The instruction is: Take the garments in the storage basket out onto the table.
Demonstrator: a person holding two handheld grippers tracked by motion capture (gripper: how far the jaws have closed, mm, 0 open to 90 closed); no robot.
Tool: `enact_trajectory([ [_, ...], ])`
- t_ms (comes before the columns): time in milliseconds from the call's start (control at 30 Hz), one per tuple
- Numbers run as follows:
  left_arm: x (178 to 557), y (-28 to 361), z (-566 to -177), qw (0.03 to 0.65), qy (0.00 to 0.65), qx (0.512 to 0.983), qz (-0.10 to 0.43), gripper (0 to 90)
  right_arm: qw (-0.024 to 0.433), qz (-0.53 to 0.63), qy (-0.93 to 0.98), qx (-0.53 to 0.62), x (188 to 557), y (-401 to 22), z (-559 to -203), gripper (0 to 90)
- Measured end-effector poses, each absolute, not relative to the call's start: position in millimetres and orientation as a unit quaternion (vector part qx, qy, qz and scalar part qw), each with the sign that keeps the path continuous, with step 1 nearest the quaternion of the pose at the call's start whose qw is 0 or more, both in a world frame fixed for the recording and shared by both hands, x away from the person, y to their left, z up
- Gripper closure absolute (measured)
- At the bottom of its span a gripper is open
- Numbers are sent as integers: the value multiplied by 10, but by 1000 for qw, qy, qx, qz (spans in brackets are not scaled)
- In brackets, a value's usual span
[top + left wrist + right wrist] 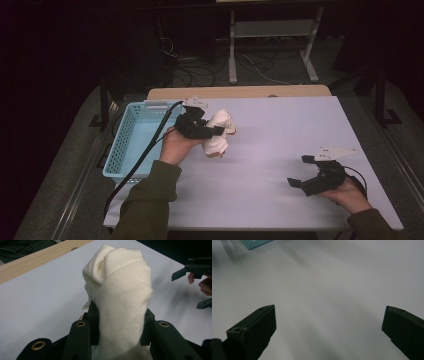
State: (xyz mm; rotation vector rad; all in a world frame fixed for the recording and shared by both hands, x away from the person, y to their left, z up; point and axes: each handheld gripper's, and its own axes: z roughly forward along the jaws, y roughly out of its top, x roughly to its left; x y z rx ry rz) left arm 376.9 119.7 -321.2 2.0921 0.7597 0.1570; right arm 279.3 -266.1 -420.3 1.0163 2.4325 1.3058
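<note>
Just right of the blue basket (131,140), at about ten o'clock from the middle of the table (280,130), I have the cream knitted bundle (219,132) up off the surface in my left hand-held gripper (206,131). It looks to me like a rolled or balled soft garment, perhaps socks, with a small label poking out at its side. I judge it light, limp and squashy: it will sag where it is not supported, it will not slip much on the pads, and nothing about it seems fragile. The best hold is across the thick waist of the roll, which is where the jaws sit now; a pinch on a loose fold would let it unroll.

From the left gripper view the bundle (120,290) stands between the two black jaws, which are partly closed and press into the knit on both sides, so I read that as a firm pinch.

Over at four o'clock, near the table's front right corner, my right hand-held gripper (306,172) hovers low with its jaws spread wide and nothing between them; its own view shows bare table (324,290) ahead.
</note>
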Motion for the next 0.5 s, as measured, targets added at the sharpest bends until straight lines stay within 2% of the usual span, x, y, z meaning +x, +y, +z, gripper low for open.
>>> enact_trajectory([
  [500,3796,969,-3233,442,295,845,57,629,102,443,821,346,2789,-2681,-4215,0],
])
